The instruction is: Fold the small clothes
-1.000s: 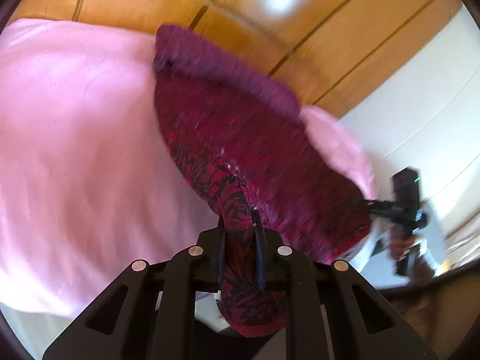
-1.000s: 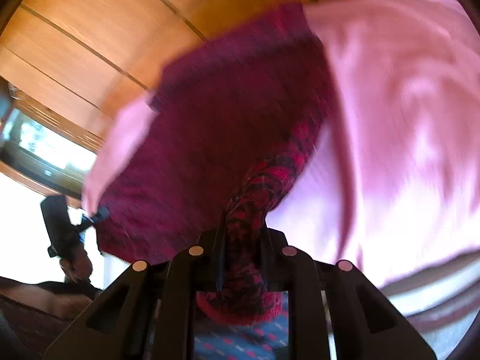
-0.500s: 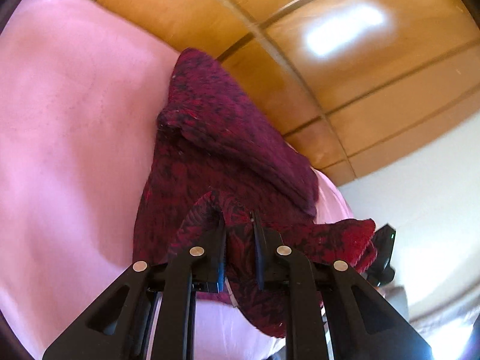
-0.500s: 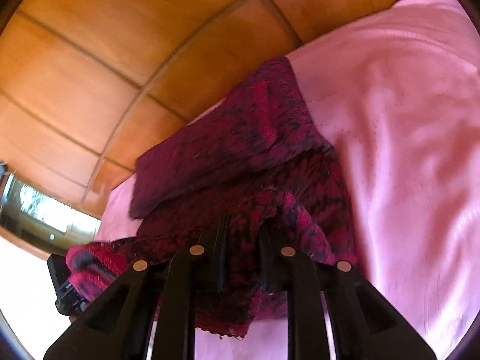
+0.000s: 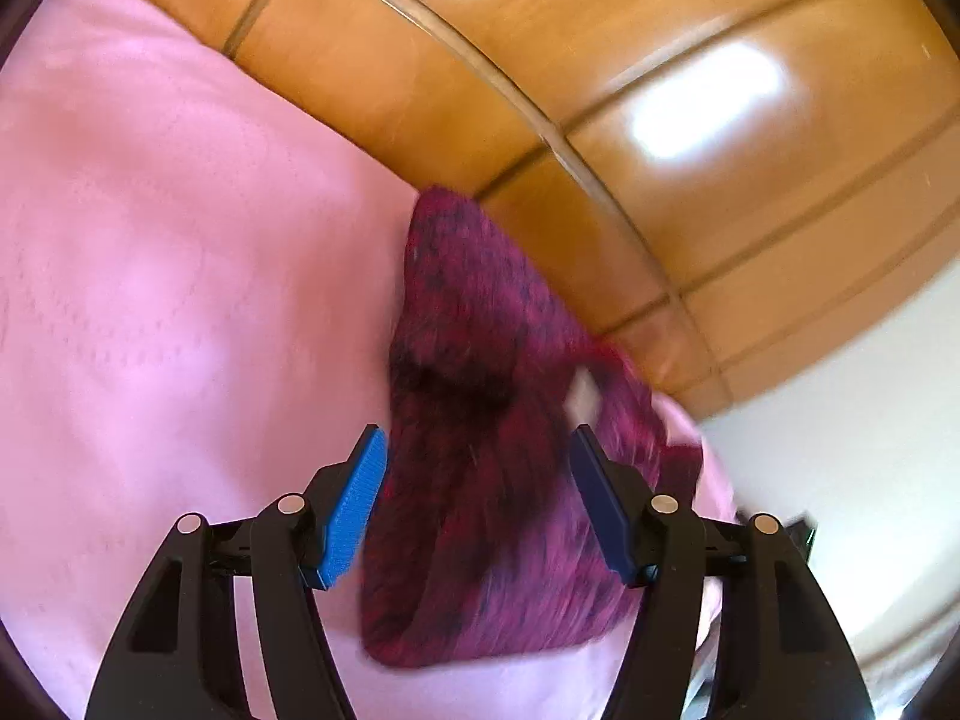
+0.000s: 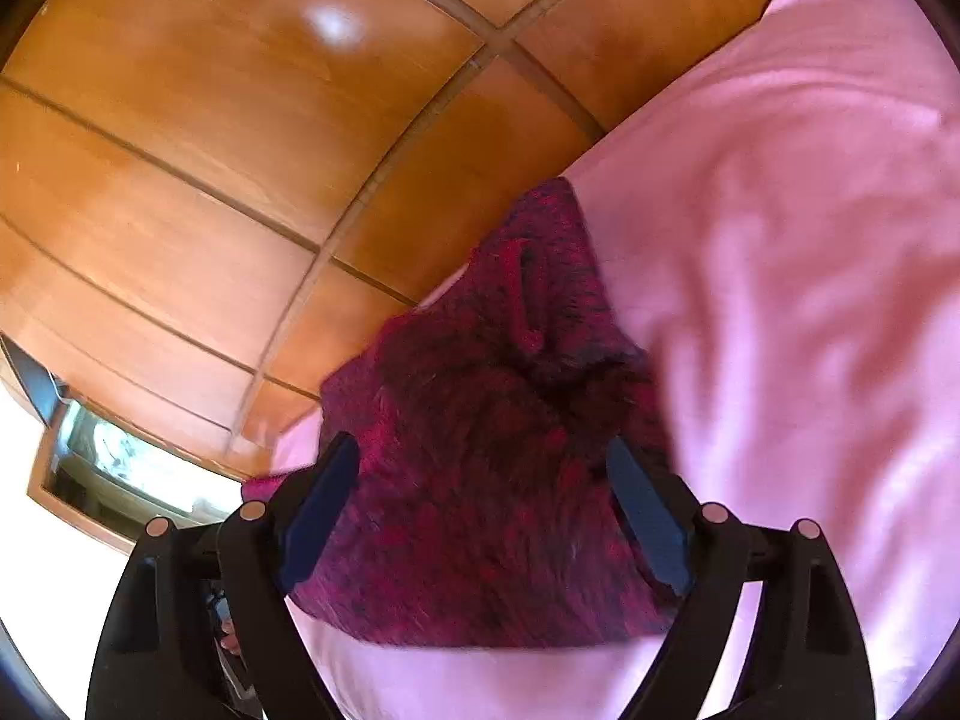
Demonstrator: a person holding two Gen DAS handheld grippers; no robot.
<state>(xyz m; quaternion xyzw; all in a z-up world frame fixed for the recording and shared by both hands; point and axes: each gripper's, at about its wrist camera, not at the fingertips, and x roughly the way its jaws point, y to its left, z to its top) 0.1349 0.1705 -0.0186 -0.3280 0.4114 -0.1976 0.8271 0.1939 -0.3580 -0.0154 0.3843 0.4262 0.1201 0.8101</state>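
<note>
A dark red knitted garment [image 5: 480, 480] lies folded on the pink sheet [image 5: 150, 300], with a white label showing on its right part. It also shows in the right wrist view [image 6: 480, 480]. My left gripper [image 5: 477, 450] is open, its blue pads either side of the garment's near part, holding nothing. My right gripper [image 6: 483, 459] is open too, its fingers spread over the garment's near edge. Both views are slightly blurred.
A polished wooden headboard or wall panel [image 5: 660, 120] rises just behind the pink sheet [image 6: 780, 240]. A white wall [image 5: 840, 450] is at the right in the left wrist view. A window [image 6: 120, 468] shows at the lower left in the right wrist view.
Both grippers carried the garment's edge forward and laid it over the rest, then opened and let go. The garment now lies folded on the sheet.
</note>
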